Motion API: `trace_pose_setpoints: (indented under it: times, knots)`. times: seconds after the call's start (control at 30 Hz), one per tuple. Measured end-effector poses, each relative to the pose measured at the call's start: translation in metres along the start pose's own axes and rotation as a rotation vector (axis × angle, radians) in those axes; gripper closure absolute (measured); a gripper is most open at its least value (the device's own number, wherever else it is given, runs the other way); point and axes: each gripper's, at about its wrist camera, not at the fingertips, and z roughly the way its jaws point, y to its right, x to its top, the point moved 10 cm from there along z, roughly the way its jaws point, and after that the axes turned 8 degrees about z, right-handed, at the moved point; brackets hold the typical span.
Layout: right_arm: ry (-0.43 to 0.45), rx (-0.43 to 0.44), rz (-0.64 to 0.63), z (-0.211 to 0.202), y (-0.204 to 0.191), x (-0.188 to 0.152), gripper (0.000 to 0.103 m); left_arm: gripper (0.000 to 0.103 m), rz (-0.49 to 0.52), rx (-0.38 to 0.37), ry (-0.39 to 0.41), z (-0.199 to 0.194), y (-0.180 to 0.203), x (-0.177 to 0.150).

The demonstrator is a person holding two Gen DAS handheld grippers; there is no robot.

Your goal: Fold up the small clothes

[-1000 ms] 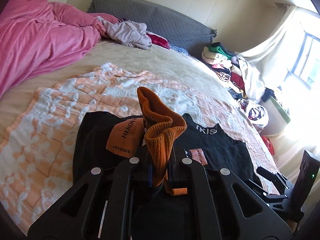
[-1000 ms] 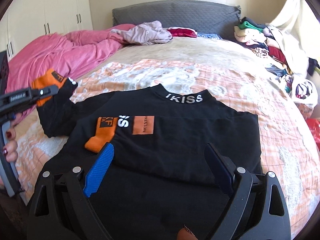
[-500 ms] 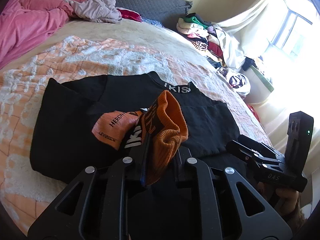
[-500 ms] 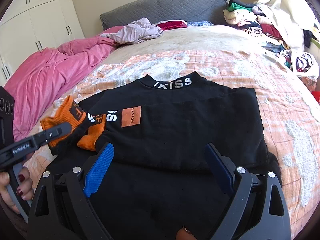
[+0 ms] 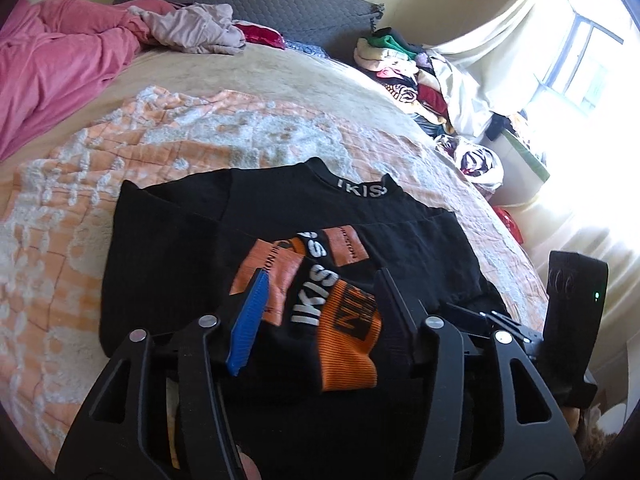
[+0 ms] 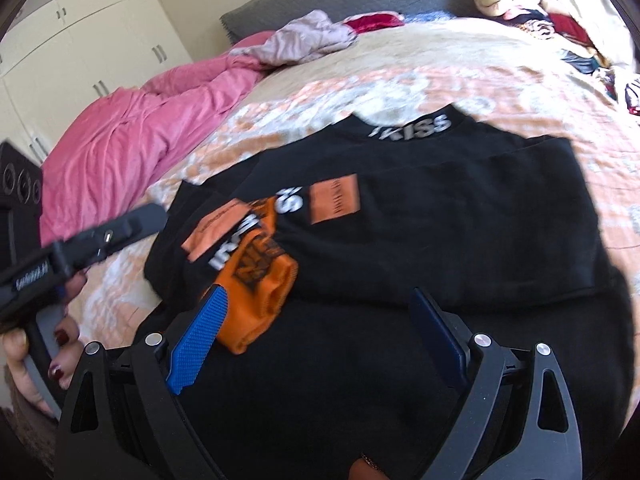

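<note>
A black sweatshirt (image 5: 180, 248) with a white "IKISS" collar lies flat on the bed, both sleeves folded across its front. The orange ribbed cuff (image 5: 348, 340) of the left sleeve lies on the body, between my open left gripper's (image 5: 320, 300) fingers, which do not hold it. In the right wrist view the sweatshirt (image 6: 460, 220) fills the middle and the orange cuff (image 6: 260, 292) lies beside the blue pad (image 6: 200, 336). My right gripper (image 6: 320, 332) is open and empty over the hem. The left gripper also shows at the left edge of the right wrist view (image 6: 116, 232).
An orange and white patterned blanket (image 5: 60, 208) lies under the sweatshirt. A pink duvet (image 5: 52, 68) is heaped at the back left with a pale garment (image 5: 192, 32) by the grey headboard (image 5: 280, 0). A pile of clothes (image 5: 404, 64) sits at the bed's right side.
My left gripper carried the orange cuff to the right across the sweatshirt, laid it on the body and opened. My right gripper stayed open and shifted slightly.
</note>
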Motion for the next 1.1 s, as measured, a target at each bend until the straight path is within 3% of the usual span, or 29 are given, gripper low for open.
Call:
trace_pose_setpoints:
  times: [0.13,0.27,0.37,0.5,0.57,0.87,1.1]
  knots:
    - [-0.009,-0.015,0.009,0.018,-0.017,-0.006,0.021,0.046,-0.034,0.048,0.014,-0.007,-0.025,0.006]
    - [0.038,-0.08,-0.013,0.028,-0.022,0.0,0.028,0.039,-0.064,0.075,0.041,-0.018,-0.043,0.012]
    - [0.005,-0.066,-0.003,0.042,-0.026,0.0,0.046,0.038,-0.075,0.102,0.064,-0.026,-0.054,0.017]
    - [0.001,-0.022,0.003,0.046,-0.037,0.004,0.084,0.038,-0.087,0.123,0.083,-0.033,-0.064,0.022]
    - [0.02,0.013,-0.023,0.04,-0.049,0.008,0.096,0.038,-0.11,0.125,0.092,-0.036,-0.071,0.023]
    - [0.179,0.028,-0.195,-0.011,-0.081,0.056,0.097,0.033,-0.193,0.172,0.157,-0.067,-0.109,0.033]
    - [0.271,-0.073,-0.195,-0.05,-0.042,0.093,0.097,0.033,-0.244,0.185,0.183,-0.077,-0.13,0.035]
